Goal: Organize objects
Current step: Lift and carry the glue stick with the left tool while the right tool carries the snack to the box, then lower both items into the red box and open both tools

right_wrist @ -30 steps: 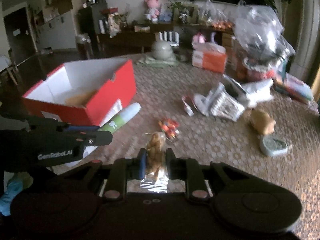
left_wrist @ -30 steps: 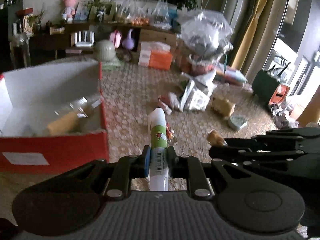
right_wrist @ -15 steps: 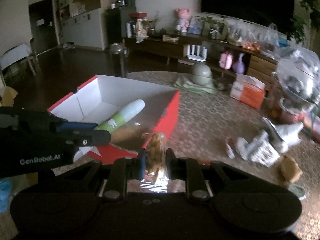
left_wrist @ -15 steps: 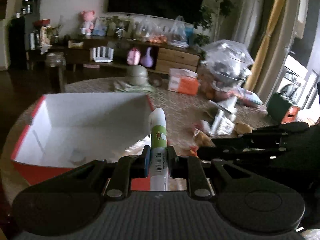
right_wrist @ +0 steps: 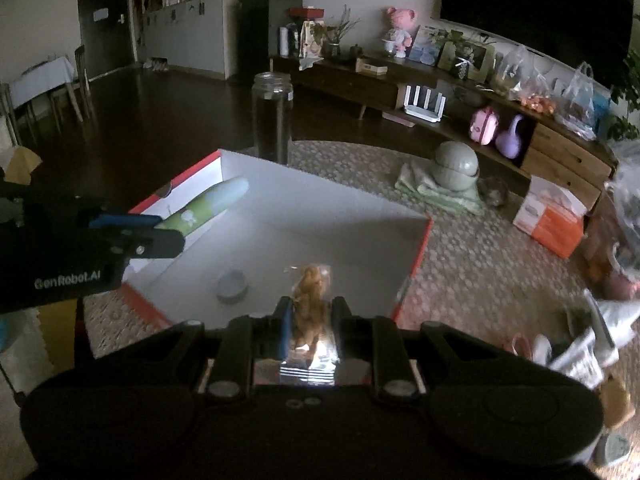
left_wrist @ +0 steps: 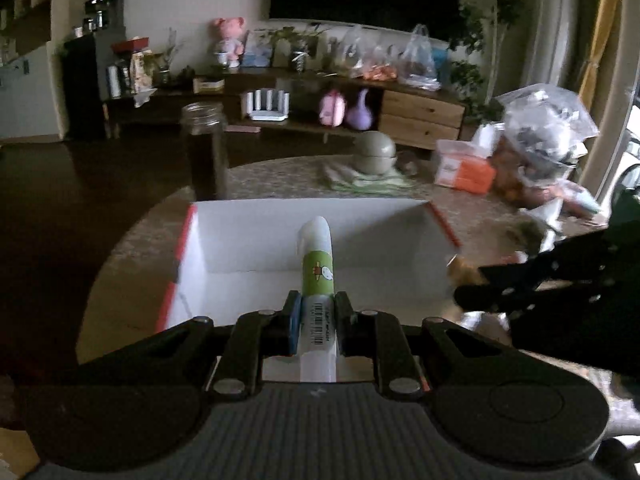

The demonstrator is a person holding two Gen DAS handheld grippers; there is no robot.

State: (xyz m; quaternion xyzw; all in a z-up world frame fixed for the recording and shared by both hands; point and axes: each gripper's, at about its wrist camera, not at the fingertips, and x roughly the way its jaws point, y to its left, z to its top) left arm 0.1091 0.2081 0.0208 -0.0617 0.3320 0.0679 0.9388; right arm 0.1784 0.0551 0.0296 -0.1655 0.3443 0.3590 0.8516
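Observation:
My left gripper (left_wrist: 316, 320) is shut on a white tube with a green label (left_wrist: 317, 268), held over the open red box with a white inside (left_wrist: 248, 240). The tube also shows in the right wrist view (right_wrist: 208, 206), above the box's left side. My right gripper (right_wrist: 309, 322) is shut on a clear packet of brown snack (right_wrist: 310, 300), held over the box's (right_wrist: 360, 216) near right part. A small grey round lid (right_wrist: 231, 286) lies on the box floor. The right gripper appears at the right of the left wrist view (left_wrist: 540, 280).
A tall dark glass jar (right_wrist: 272, 116) stands just behind the box. A grey-green round pot on a cloth (right_wrist: 456, 168), an orange and white carton (right_wrist: 554, 220) and several bags and packets (right_wrist: 588, 344) lie on the patterned table to the right.
Both grippers have moved left with their loads, from beside the box to over its inside. The box now fills the middle of both views.

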